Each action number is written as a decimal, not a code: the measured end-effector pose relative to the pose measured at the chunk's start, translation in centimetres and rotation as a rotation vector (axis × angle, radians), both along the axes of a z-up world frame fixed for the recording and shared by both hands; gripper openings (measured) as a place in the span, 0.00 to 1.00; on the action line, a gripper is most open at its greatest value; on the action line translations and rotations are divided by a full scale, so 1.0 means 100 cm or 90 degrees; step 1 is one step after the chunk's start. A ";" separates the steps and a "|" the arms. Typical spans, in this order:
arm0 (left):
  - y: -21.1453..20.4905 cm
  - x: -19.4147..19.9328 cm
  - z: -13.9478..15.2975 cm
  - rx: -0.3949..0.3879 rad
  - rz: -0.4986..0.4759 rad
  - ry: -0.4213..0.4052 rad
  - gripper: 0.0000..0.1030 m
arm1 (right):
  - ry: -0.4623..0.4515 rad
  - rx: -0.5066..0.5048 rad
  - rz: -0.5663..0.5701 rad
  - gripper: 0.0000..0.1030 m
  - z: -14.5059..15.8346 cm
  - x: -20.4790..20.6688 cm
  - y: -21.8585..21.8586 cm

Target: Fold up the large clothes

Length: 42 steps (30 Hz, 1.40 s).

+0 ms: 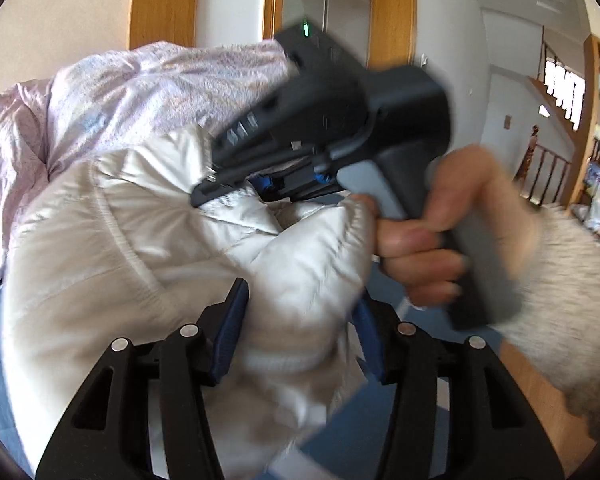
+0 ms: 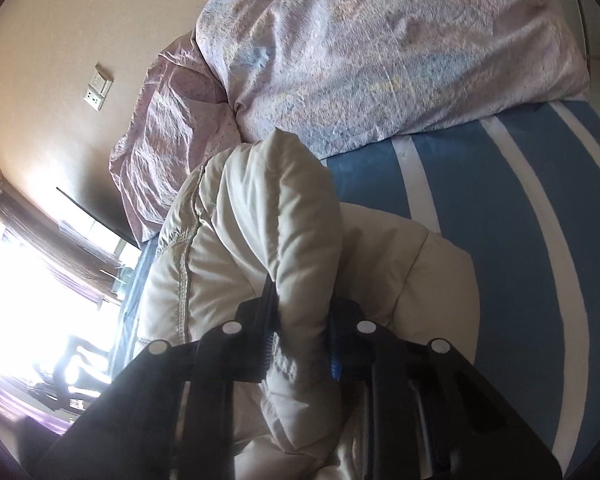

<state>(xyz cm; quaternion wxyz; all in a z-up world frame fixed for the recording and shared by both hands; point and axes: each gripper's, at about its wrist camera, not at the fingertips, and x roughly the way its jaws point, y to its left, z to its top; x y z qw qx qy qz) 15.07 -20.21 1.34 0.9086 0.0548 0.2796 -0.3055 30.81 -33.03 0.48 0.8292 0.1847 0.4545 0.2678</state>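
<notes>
Bare striped bed sheet (image 2: 480,216) lies open to the right of the puffy cream jacket (image 2: 256,208), giving free passage there. Behind the jacket, a heaped pink quilt (image 2: 380,52) blocks the far side of the bed. In the left wrist view, the right claw (image 1: 236,190) and its hand (image 1: 432,240) crowd the space just above the jacket.

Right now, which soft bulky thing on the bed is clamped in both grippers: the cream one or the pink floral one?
The cream puffer jacket: the right gripper and left gripper both pinch its quilted folds. The pink floral duvet lies untouched behind it.
</notes>
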 end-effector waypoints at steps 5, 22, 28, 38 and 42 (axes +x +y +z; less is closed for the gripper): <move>0.056 -0.003 0.046 -0.030 0.064 -0.038 0.68 | -0.018 -0.021 -0.006 0.21 0.002 -0.003 0.000; 0.117 0.109 0.008 0.128 0.283 -0.026 0.74 | -0.071 -0.078 -0.017 0.21 0.005 -0.011 0.000; 0.098 0.112 -0.009 0.153 0.272 -0.005 0.74 | -0.074 -0.087 -0.032 0.26 -0.012 -0.007 -0.008; 0.072 0.116 -0.035 0.183 0.297 -0.026 0.74 | -0.069 -0.055 -0.057 0.29 -0.049 0.000 -0.023; 0.070 0.116 -0.044 0.183 0.300 -0.040 0.75 | -0.069 -0.051 -0.061 0.30 -0.056 0.000 -0.024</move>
